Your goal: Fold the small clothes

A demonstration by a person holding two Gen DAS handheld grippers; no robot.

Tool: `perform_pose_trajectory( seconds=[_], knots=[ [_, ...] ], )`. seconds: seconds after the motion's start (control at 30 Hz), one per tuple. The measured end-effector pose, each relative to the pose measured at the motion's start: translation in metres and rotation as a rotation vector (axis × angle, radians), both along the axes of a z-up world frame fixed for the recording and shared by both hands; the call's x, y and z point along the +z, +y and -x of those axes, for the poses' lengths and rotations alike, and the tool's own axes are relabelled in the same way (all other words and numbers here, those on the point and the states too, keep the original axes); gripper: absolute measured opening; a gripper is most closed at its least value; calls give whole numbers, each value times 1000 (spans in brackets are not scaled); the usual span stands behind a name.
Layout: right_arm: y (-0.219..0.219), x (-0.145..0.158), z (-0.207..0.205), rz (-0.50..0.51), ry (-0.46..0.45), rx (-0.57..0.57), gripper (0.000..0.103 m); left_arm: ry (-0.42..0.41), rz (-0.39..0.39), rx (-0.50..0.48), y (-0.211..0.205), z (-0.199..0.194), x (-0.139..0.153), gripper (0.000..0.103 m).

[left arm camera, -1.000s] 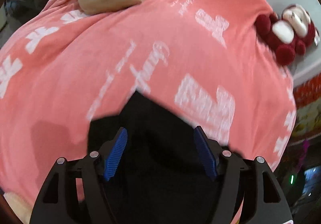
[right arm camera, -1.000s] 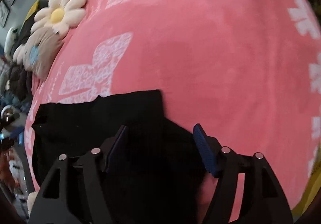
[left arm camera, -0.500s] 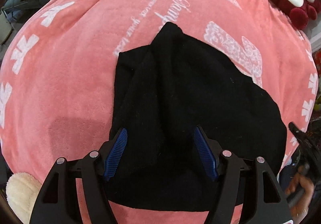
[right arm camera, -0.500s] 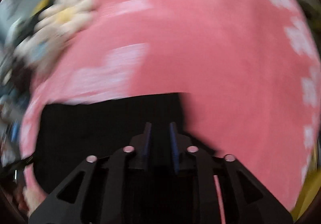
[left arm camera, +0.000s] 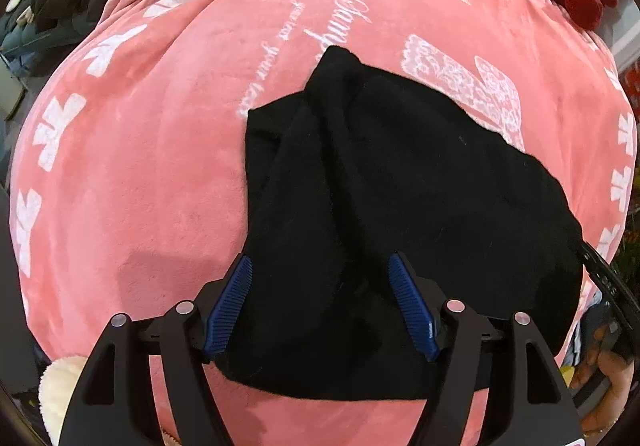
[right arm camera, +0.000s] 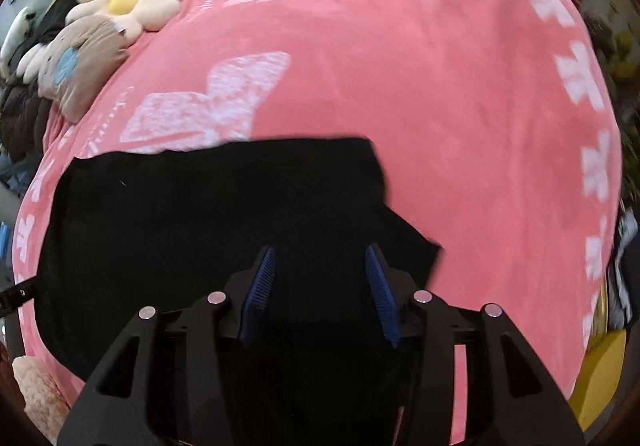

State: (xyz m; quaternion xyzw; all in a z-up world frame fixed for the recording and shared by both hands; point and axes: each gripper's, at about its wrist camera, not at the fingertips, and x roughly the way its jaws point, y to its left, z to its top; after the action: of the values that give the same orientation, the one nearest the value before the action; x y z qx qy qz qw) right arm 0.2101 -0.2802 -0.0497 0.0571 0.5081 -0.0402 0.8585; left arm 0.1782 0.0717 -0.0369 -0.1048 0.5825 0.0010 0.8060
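Black knit cloth, a small garment [left arm camera: 400, 186], lies on a pink blanket [left arm camera: 160, 166], partly doubled over, with a raised fold running up its left side in the left wrist view and a narrow end pointing away toward the script lettering. It looks soft, light and limp: it should drape and sag wherever it is not supported, and a single layer may peel off a fold if pinched shallowly. The plush blanket under it is likely to drag on the cloth, so sliding would bunch it; lifting is the safer way.

Left gripper [left arm camera: 320, 278] hangs over the near edge with its jaws spread wide, cloth beneath them but not pinched. Right gripper [right arm camera: 320, 270] has just been opening; its jaws stand apart over the dark flap near the garment's right corner [right arm camera: 416, 250], and the pads do not press on it.

Good holds are probably the corners and hemmed edges, one per gripper, taken deep enough to catch every layer. A plush flower [right arm camera: 128, 2] sits well clear.
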Motion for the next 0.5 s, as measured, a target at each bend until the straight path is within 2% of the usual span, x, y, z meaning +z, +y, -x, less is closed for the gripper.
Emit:
perform_pose_trajectory(
  seconds=[0.17, 0.3, 0.37, 0.43, 0.5],
  knots=[
    [-28, -4, 38, -72, 37, -94, 46, 9, -18, -7, -2, 14, 1, 68],
    [-26, -15, 54, -86, 76, -101, 46, 13, -29, -20, -4, 24, 2, 68],
    [-23, -19, 57, -83, 86, -85, 37, 13, -38, -23, -6, 29, 3, 68],
    [-25, -15, 61, -89, 75, -103, 12, 15, -49, -24, -7, 35, 3, 68],
    [-36, -11, 68, -97, 49, -158, 9, 19, -57, -25, -7, 39, 3, 68]
  ],
)
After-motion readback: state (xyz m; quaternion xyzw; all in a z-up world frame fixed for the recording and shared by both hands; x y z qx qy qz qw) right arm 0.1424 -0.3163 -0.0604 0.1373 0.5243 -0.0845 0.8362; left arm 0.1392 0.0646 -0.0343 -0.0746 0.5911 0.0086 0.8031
